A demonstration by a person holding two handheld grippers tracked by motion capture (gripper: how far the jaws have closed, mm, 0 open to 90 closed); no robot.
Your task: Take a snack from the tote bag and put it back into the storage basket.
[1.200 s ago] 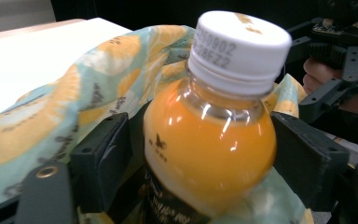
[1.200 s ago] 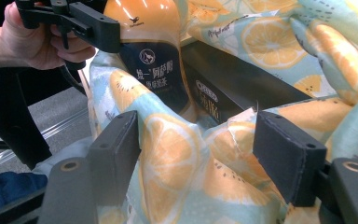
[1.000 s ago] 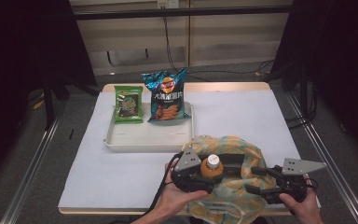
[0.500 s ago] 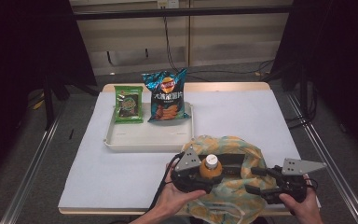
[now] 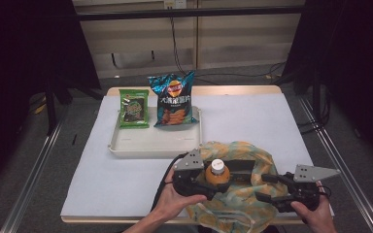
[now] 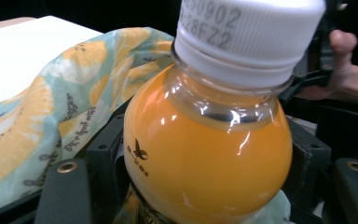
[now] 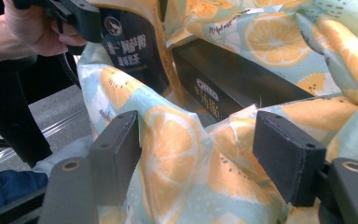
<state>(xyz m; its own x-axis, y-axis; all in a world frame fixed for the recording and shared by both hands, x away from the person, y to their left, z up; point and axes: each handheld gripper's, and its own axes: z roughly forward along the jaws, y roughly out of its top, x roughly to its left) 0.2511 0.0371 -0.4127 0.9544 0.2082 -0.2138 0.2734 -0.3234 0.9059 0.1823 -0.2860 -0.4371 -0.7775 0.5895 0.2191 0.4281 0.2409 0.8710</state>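
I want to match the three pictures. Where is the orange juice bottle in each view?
High view: orange juice bottle low centre, inside the left claw.
Left gripper view: it takes up the middle, jaws at both sides.
Right gripper view: upper left, dark label.
Shared landmark: the lemon-print bag.

One bottle (image 5: 218, 175), one cloth bag (image 5: 245, 206), one dark box (image 5: 240, 167), two snack packets (image 5: 174, 99) (image 5: 134, 108), one tray (image 5: 150, 144), two hand-held grippers (image 5: 209, 187) (image 5: 262, 187).
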